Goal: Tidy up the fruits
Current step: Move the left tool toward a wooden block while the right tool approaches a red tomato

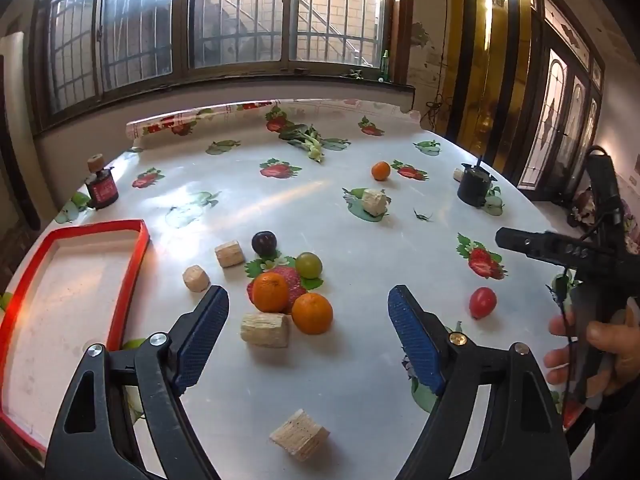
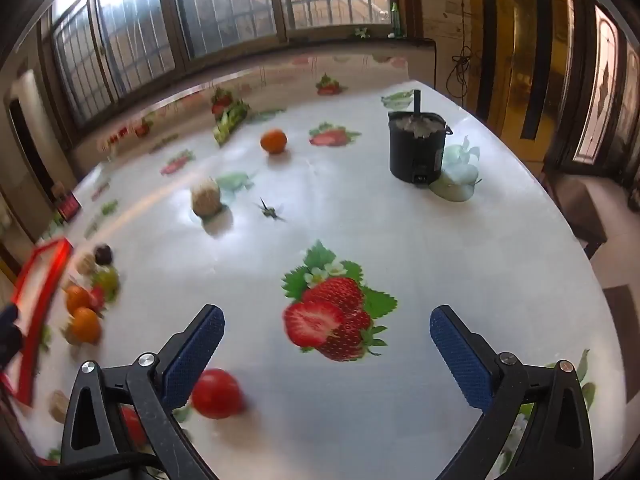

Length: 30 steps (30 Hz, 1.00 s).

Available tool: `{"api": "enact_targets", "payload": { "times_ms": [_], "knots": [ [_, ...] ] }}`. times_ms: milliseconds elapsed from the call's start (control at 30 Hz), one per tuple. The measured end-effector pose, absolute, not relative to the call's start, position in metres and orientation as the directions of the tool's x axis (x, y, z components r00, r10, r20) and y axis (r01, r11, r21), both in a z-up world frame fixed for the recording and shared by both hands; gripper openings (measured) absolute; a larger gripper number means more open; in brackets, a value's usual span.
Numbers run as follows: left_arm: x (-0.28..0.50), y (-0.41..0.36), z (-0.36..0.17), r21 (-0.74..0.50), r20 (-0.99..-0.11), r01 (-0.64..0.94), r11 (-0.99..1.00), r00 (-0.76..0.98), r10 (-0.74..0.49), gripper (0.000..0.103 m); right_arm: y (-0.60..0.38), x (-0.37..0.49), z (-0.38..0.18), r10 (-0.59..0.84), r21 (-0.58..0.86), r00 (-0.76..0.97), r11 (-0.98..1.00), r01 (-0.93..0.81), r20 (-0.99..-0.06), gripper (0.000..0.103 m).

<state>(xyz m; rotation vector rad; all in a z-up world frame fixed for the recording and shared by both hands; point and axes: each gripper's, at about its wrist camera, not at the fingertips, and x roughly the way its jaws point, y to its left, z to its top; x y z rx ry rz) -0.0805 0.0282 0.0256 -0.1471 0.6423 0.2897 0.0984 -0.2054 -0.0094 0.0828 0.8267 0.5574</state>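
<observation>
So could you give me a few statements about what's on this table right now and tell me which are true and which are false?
1. The red-rimmed tray already holds fruit. False: nothing lies in it.
2. Two oranges sit side by side near the left gripper. True.
3. The right gripper is squeezing the red tomato. False: its jaws stand wide open, and the tomato lies beside its left finger.
4. A third orange lies alone, farther back on the table. True.
5. The dark plum is inside the black pot. False: it rests on the table near the green fruit.
</observation>
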Motion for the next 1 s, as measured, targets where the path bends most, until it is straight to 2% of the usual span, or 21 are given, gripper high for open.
{"api": "enact_targets", "payload": {
  "times_ms": [67, 133, 300, 367, 600, 767, 1000],
  "knots": [
    [-0.084, 0.027, 0.028, -0.041, -0.597, -0.319, 0.947, 0.768, 0.233, 0.082, -0.202, 0.096, 0.000, 0.614, 0.404, 0.442, 0.778, -0.482, -0.654, 0.103],
    [-0.086, 0.027, 0.032, -0.028, -0.585, -0.332, 0.943, 0.770, 0.253, 0.082, -0.194, 0.085, 0.015, 0.648, 0.404, 0.424, 0.743, -0.534, -0.633, 0.103],
    [-0.091, 0.036, 0.038, -0.025, -0.617, -0.351, 0.936, 0.742, 0.262, 0.082, -0.177, 0.043, 0.066, 0.686, 0.290, 0.469, 0.689, -0.664, -0.556, 0.103],
    [-0.095, 0.038, 0.041, -0.006, -0.620, -0.379, 0.925, 0.727, 0.294, 0.082, -0.170, 0.028, 0.075, 0.688, 0.233, 0.458, 0.664, -0.711, -0.563, 0.103],
    [-0.115, 0.045, 0.048, 0.033, -0.563, -0.454, 0.890, 0.728, 0.392, 0.082, -0.152, 0.002, 0.054, 0.614, 0.039, 0.482, 0.641, -0.767, -0.625, 0.103],
    [-0.128, 0.045, 0.051, 0.081, -0.520, -0.492, 0.867, 0.721, 0.457, 0.082, -0.147, -0.021, 0.039, 0.593, -0.081, 0.521, 0.609, -0.789, -0.614, 0.103],
    [-0.138, 0.042, 0.055, 0.099, -0.499, -0.505, 0.857, 0.720, 0.482, 0.082, -0.144, -0.043, 0.030, 0.582, -0.183, 0.554, 0.574, -0.798, -0.595, 0.103]
  ]
}}
